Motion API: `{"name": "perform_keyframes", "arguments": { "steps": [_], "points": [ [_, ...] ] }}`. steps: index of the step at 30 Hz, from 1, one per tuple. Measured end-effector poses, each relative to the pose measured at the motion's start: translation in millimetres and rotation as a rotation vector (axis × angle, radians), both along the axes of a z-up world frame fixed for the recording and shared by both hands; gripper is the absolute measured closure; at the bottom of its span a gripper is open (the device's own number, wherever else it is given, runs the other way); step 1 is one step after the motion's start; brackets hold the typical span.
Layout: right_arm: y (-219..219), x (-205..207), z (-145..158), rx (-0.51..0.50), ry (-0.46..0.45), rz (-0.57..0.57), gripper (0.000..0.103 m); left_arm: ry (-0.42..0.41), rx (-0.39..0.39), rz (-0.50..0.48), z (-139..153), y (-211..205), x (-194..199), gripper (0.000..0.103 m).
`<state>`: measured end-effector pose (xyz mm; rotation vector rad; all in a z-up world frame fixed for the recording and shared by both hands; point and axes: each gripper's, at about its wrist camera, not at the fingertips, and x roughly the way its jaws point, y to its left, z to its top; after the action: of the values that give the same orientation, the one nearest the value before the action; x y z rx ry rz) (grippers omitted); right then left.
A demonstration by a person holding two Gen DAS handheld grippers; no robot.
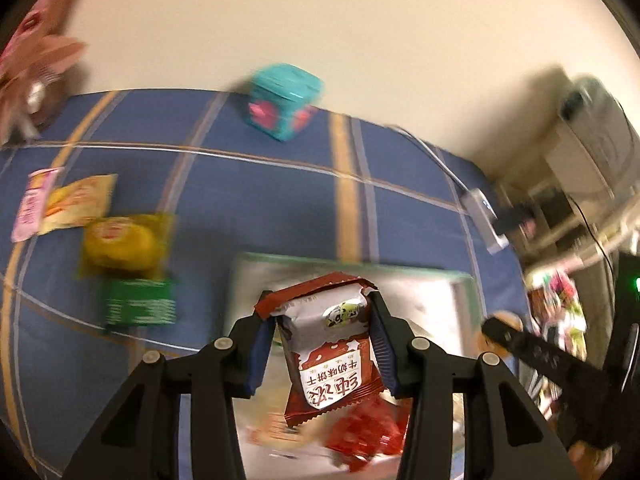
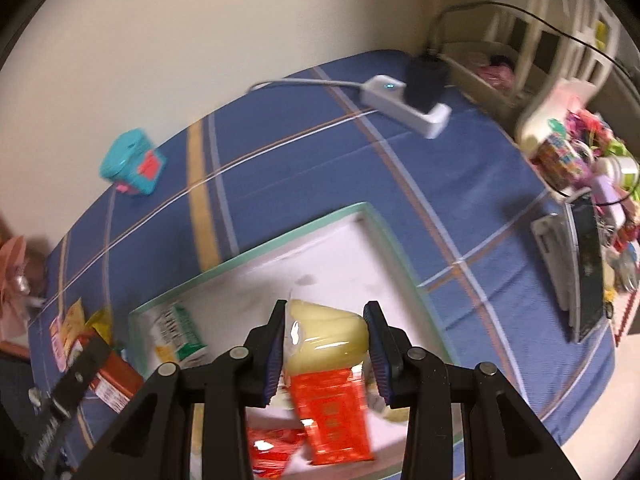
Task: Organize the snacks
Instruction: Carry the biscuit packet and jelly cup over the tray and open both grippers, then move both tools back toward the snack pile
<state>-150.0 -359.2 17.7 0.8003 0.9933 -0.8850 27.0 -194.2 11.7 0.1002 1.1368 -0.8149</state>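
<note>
Where the tray (image 1: 460,280) blurs — snacks under biscuit packet (image 1: 332,352) unreadable.

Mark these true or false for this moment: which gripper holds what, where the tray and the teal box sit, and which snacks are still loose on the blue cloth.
1. The left gripper grips a dark red and white biscuit packet. True.
2. The right gripper is empty. False: its pads clamp a pale yellow and orange snack pack.
3. The teal box stands inside the tray. False: it stands on the blue checked cloth near the wall, apart from the green-rimmed tray.
4. A yellow snack packet and a green packet lie on the cloth outside the tray. True.
5. A white power strip lies on the cloth. True.
</note>
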Motion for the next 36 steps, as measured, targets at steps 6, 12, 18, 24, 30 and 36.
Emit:
{"name": "perform_keyframes", "arguments": {
  "steps": [6, 12, 18, 24, 30, 36],
  "points": [
    [-12.5, -18.6, -6.8, 0.020, 0.007, -0.044, 0.063, -0.038, 0.050, -0.107, -5.8, -31.9, -33.7, 0.056],
    [-9.2, -9.0, -25.2, 0.046, 0.007, 0.001, 0.063, -0.051, 0.088, -0.145, -16.5, -42.4, -49.4, 0.056],
    [-6.1, -3.7, -32.9, 0.052, 0.026, 0.013, 0.063, -0.044, 0.103, -0.148, -26.4, -47.0, -48.1, 0.056],
    [-5.8, -2.5, -29.4, 0.046, 0.033, 0.013, 0.063, -0.047, 0.119, -0.137, -26.4, -46.2, -44.7, 0.056],
    [-7.7, -3.4, -24.7, 0.038, 0.034, 0.004, 0.044, -0.060, 0.107, -0.120, -17.0, -42.0, -40.7, 0.046],
    [-6.4, -1.4, -22.7, 0.034, 0.049, 0.016, 0.041, -0.085, 0.122, -0.089, -10.5, -36.7, -34.0, 0.038]
  ]
}}
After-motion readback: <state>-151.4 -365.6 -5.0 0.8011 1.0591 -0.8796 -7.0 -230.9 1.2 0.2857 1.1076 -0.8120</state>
